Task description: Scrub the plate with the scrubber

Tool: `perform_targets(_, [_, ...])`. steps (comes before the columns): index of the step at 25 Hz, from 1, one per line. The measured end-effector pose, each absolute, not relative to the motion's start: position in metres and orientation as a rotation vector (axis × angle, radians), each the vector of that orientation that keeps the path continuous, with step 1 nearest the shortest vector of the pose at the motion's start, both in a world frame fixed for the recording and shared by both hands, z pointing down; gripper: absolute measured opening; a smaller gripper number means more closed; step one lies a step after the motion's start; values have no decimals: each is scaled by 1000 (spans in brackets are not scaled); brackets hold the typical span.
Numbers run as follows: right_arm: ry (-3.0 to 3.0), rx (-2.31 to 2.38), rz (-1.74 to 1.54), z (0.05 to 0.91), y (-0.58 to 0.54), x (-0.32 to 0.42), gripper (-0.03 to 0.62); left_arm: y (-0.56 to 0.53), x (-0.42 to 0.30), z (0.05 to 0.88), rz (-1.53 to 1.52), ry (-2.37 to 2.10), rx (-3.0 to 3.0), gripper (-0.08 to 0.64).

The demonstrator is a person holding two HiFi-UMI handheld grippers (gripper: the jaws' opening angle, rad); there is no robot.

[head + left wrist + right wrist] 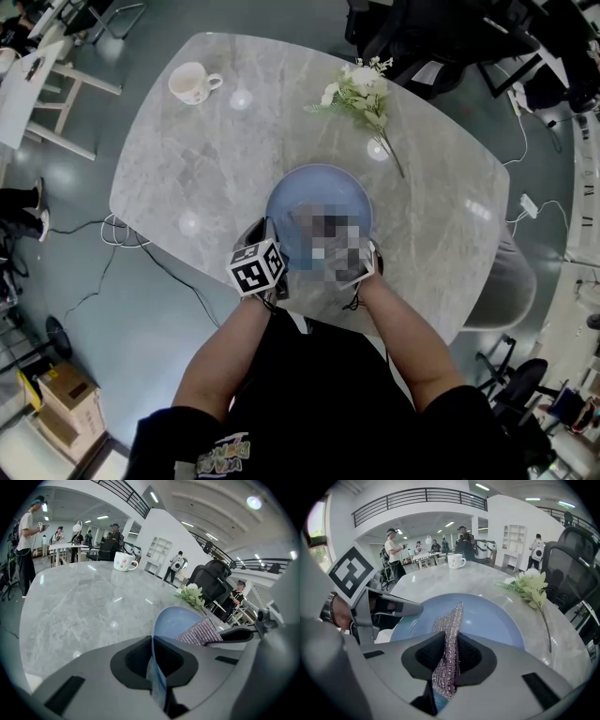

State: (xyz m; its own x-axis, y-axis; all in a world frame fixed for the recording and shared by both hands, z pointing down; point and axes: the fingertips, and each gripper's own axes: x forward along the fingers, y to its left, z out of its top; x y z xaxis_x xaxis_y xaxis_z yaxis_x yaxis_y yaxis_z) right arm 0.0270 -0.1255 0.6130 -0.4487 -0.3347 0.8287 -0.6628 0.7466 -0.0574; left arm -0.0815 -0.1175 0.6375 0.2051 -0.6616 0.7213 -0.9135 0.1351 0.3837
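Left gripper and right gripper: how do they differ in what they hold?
The left gripper is shut on the rim of the blue plate; the right gripper is shut on the silvery scrubber. The left gripper's jaws sit at the plate's edge; the right gripper's scrubber reaches over the plate's inside. Both are shut, at the plate's near side.

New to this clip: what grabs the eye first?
The pale blue round plate sits at the near edge of the grey marble table, its rim clamped by the left gripper. The right gripper pinches a glittery silver mesh scrubber over the plate's face. Farther off sit a white ceramic mug and a white flower sprig.
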Motion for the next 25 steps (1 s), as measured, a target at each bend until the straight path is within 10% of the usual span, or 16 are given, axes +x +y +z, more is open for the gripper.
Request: perform_targets(25, [-2384, 964, 673, 513, -115, 80, 75, -66, -85, 492, 279, -1588, 2055, 18])
